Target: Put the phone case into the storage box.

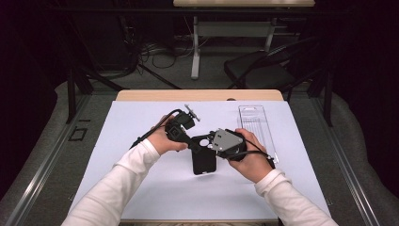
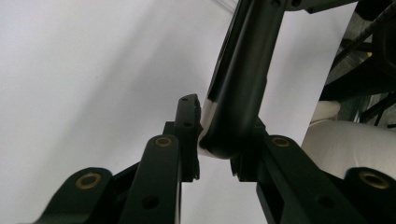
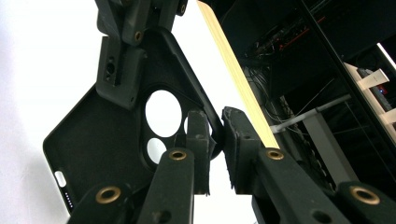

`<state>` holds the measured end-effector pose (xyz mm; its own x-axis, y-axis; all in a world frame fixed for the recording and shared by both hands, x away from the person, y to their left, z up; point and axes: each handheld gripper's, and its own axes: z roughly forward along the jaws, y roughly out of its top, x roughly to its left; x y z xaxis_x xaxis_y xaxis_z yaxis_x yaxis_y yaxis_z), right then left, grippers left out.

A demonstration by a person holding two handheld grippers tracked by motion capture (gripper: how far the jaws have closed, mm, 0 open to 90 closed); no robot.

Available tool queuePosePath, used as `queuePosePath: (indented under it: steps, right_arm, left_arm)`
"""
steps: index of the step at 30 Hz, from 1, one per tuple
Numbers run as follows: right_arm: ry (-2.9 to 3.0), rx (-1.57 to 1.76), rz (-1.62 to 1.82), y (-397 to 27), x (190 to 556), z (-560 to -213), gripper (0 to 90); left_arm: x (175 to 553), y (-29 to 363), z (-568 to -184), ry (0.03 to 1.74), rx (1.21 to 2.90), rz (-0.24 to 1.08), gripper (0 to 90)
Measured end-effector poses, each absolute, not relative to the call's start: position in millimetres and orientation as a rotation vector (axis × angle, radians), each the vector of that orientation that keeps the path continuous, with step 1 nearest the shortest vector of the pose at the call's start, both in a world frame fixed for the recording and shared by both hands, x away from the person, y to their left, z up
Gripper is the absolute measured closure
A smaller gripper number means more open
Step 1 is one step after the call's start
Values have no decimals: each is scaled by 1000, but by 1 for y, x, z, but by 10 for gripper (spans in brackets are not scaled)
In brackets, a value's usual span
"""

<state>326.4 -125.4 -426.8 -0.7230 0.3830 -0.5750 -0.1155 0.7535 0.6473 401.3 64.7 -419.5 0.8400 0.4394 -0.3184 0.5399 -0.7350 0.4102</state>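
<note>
A black phone case [image 1: 203, 162] with round camera holes is held tilted above the white mat [image 1: 141, 179] at mid table. My right gripper [image 1: 208, 141] is shut on its rim next to the holes; in the right gripper view the rim [image 3: 212, 123] sits pinched between the pads of this gripper [image 3: 215, 135]. My left gripper [image 1: 196, 144] reaches the case from the left. In the left gripper view the case's edge [image 2: 243, 70] lies between the jaws of that gripper [image 2: 217, 135], leaning on the right one, with a thin white gap at the left pad [image 2: 189, 116].
A clear plastic package [image 1: 256, 127] lies on the mat at the right rear. The wooden table edge [image 1: 197, 95] runs along the back. A dark chair [image 1: 263, 70] and a desk leg [image 1: 195, 47] stand beyond the table.
</note>
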Motion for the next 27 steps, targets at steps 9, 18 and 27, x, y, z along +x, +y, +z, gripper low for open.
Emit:
queuePosePath:
  steps: [9, 18, 27]
  right_arm:
    - [2220, 207, 912, -130, 332, -424, 813]
    - [2211, 224, 951, -137, 337, -421, 813]
    - [2201, 220, 946, -144, 342, -416, 813]
  left_arm:
    - [402, 74, -416, 727, 2472, -255, 641]
    - [398, 81, -411, 732, 2419, -229, 570]
    - [398, 91, -410, 743, 2384, -209, 511]
